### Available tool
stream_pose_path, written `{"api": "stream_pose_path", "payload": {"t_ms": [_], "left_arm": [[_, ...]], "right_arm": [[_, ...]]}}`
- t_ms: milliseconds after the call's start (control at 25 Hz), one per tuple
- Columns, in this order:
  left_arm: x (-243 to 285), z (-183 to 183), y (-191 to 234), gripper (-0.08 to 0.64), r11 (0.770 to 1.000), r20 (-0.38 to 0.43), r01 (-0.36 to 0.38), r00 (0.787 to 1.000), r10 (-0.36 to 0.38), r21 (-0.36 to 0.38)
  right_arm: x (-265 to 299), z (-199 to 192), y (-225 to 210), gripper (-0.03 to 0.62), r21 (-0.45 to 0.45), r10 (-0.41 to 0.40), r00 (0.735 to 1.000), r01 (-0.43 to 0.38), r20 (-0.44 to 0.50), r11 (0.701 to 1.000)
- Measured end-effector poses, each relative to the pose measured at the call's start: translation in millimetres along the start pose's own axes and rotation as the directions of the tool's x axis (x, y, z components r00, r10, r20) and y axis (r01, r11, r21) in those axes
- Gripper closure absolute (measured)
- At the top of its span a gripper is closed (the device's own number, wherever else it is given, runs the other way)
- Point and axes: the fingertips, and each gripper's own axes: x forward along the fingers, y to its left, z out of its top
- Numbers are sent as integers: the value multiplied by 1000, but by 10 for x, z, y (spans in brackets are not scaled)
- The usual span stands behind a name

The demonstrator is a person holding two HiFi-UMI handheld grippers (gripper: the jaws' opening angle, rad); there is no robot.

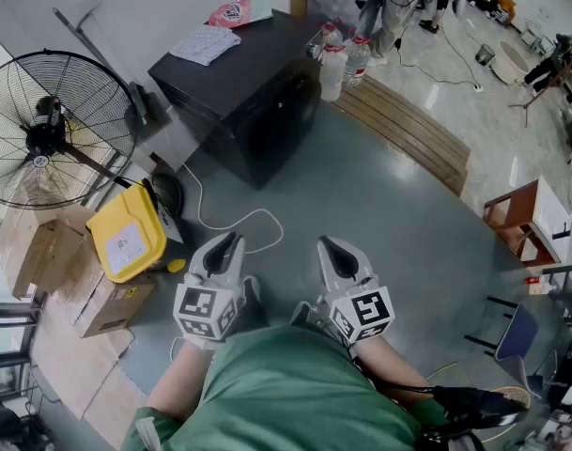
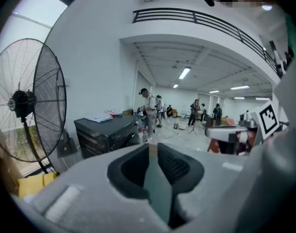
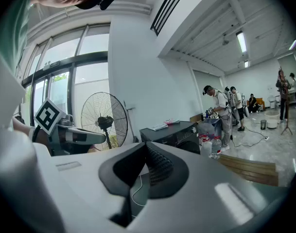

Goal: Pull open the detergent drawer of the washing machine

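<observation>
The washing machine (image 1: 239,92) is a black box with papers on its lid, standing on the grey floor at the top middle of the head view. Its drawer cannot be made out from here. It also shows small and far off in the left gripper view (image 2: 106,132) and the right gripper view (image 3: 174,132). Both grippers are held close to my body, well short of the machine. My left gripper (image 1: 231,241) (image 2: 152,147) has a narrow gap between its pads and holds nothing. My right gripper (image 1: 325,242) (image 3: 145,147) is shut and empty.
A large standing fan (image 1: 46,130) is at the left, with a yellow container (image 1: 126,233) and cardboard boxes (image 1: 41,242) below it. A white cable (image 1: 234,219) lies on the floor before the machine. Water bottles (image 1: 337,64) and a wooden platform (image 1: 412,130) flank its right. People (image 2: 148,108) stand behind.
</observation>
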Motion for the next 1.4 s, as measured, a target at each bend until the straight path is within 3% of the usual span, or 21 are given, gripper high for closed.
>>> {"api": "stream_pose_path", "payload": {"t_ms": [320, 520, 840, 1000, 1400], "left_arm": [[-154, 37, 98, 508, 1000, 7, 18, 1000, -18, 17], [-289, 52, 421, 508, 1000, 24, 1, 1000, -1, 1], [-432, 188, 1037, 505, 1000, 84, 19, 996, -19, 1], [-500, 270, 1407, 499, 1000, 106, 24, 994, -25, 6], [-327, 234, 1982, 499, 992, 105, 127, 987, -125, -6]], "right_arm": [[2, -15, 179, 592, 22, -34, 999, 35, -18, 999], [162, -18, 334, 592, 19, -46, 999, 46, -26, 999], [660, 78, 505, 589, 102, -69, 998, 69, -2, 992], [896, 210, 659, 502, 120, -69, 997, 66, 24, 991], [1293, 245, 831, 502, 112, -188, 982, 186, 16, 976]]}}
